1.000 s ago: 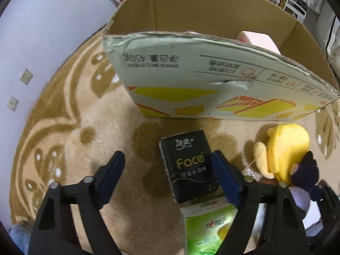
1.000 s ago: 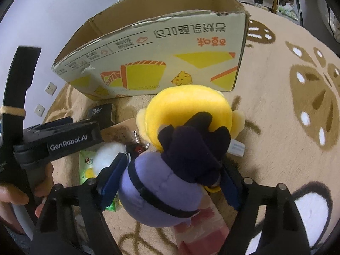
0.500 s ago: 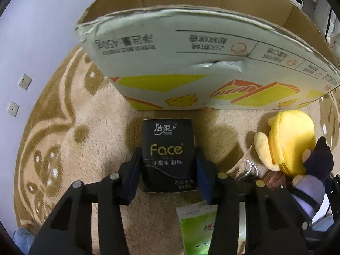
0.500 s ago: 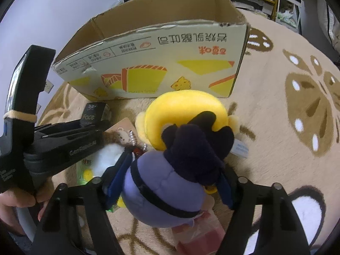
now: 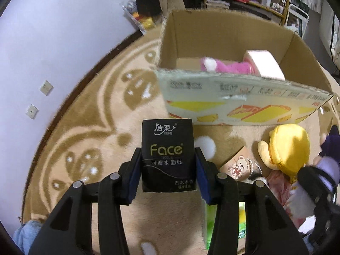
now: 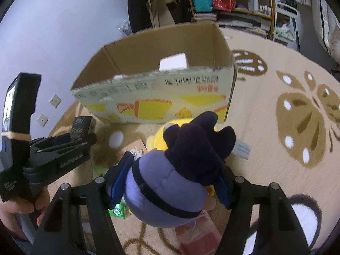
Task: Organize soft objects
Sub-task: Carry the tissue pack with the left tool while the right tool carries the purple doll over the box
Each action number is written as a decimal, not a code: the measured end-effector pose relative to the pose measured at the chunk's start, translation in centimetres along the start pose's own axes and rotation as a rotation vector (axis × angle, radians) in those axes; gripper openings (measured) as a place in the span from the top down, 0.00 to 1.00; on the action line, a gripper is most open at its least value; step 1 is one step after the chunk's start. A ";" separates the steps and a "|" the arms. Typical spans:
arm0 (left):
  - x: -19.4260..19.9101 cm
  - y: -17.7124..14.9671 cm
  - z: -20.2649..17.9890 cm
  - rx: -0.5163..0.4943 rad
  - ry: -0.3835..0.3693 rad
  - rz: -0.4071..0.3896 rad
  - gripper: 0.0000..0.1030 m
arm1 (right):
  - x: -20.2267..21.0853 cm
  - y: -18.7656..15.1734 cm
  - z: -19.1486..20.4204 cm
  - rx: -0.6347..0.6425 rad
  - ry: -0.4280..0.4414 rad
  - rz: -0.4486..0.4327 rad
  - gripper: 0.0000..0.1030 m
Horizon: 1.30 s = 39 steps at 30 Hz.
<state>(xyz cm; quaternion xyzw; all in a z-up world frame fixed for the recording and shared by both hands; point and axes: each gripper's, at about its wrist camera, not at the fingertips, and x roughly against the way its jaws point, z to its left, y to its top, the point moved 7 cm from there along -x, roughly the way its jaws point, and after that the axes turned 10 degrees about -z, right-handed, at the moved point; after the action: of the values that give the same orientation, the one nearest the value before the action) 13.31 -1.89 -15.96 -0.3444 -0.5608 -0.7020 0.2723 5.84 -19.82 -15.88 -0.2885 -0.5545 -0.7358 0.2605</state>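
Black "Face" tissue pack (image 5: 167,157), upright between left tool (image 5: 167,176) pads

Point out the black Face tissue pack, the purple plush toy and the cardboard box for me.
Black Face tissue pack (image 5: 167,155): left wrist view, on its printed front.
Purple plush toy (image 6: 161,189): right wrist view, on its lilac body.
Cardboard box (image 5: 240,104): left wrist view, on the printed near wall.
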 end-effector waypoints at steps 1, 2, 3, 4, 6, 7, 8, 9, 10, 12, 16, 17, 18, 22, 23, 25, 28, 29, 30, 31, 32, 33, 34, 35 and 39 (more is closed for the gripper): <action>0.7 -0.1 0.3 -0.002 0.002 -0.021 0.56 | 0.3 0.2 0.0 0.002 0.002 -0.009 0.29; 1.4 0.1 0.3 -0.003 0.006 -0.040 0.56 | 0.6 0.5 0.1 0.004 0.006 -0.024 0.29; 1.9 0.2 0.4 -0.004 0.007 -0.057 0.56 | 0.8 0.8 0.1 0.004 0.008 -0.033 0.29; 2.6 0.6 0.5 -0.006 0.011 -0.082 0.56 | 1.0 1.1 0.1 0.005 0.010 -0.046 0.29; 3.6 0.9 0.9 -0.007 0.015 -0.115 0.56 | 1.5 1.7 0.1 0.007 0.014 -0.072 0.29; 4.3 1.2 0.8 -0.007 0.017 -0.133 0.56 | 1.7 2.0 0.2 0.008 0.016 -0.084 0.29; 4.9 1.6 0.9 -0.006 0.019 -0.157 0.56 | 2.0 2.3 0.3 0.008 0.019 -0.095 0.29; 5.3 1.8 0.9 -0.006 0.021 -0.170 0.56 | 2.4 2.7 0.4 0.010 0.024 -0.113 0.29; 5.5 2.2 1.1 -0.007 0.023 -0.186 0.56 | 2.6 3.0 0.5 0.013 0.027 -0.127 0.29; 6.6 2.8 1.1 -0.007 0.029 -0.218 0.56 | 3.1 3.7 0.7 0.017 0.038 -0.147 0.29; 7.3 3.8 1.4 0.002 0.036 -0.272 0.56 | 3.7 4.4 1.0 0.019 0.055 -0.183 0.29; 7.6 4.0 1.4 0.001 0.037 -0.286 0.56 | 3.9 4.7 1.2 0.024 0.056 -0.192 0.29; 7.8 4.2 1.4 0.000 0.040 -0.295 0.56 | 4.0 5.0 1.3 0.030 0.056 -0.202 0.29; 8.5 5.0 1.2 -0.010 0.042 -0.332 0.56 | 4.4 6.1 1.6 0.035 0.070 -0.238 0.29; 8.7 5.1 1.0 -0.014 0.042 -0.341 0.56 | 4.4 6.4 1.6 0.033 0.073 -0.248 0.29; 9.0 5.5 0.7 -0.021 0.035 -0.353 0.56 | 4.5 7.0 1.6 0.027 0.081 -0.266 0.29; 9.3 6.0 0.4 -0.011 0.004 -0.366 0.56 | 4.6 7.7 1.5 0.020 0.085 -0.296 0.29; 9.5 6.3 0.3 -0.009 0.003 -0.375 0.56 | 4.7 7.8 1.5 0.018 0.088 -0.304 0.29; 9.6 6.6 0.3 -0.009 0.004 -0.382 0.56 | 4.6 8.1 1.5 0.016 0.091 -0.311 0.29; 9.7 7.0 0.2 -0.010 0.006 -0.393 0.56 | 4.5 8.2 1.4 0.016 0.094 -0.317 0.29; 9.7 7.3 0.1 -0.008 0.002 -0.397 0.56 | 4.5 8.4 1.4 0.017 0.097 -0.323 0.29; 9.7 7.4 0.0 -0.004 -0.004 -0.398 0.56 | 4.4 8.6 1.4 0.018 0.100 -0.327 0.29; 9.6 7.7 0.0 0.004 -0.014 -0.401 0.56 | 4.3 8.8 1.3 0.019 0.102 -0.332 0.29; 9.5 8.0 -0.1 0.014 -0.023 -0.404 0.56 | 4.3 9.0 1.3 0.019 0.105 -0.339 0.29; 9.2 9.0 -0.5 0.008 -0.024 -0.433 0.56 | 4.3 9.7 1.0 0.011 0.114 -0.381 0.29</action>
<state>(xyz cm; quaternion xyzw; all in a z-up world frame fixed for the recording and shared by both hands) 14.48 -4.39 -3.36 -0.2232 -0.6276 -0.7377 0.1100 9.79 -21.58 -6.16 -0.1348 -0.5874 -0.7840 0.1489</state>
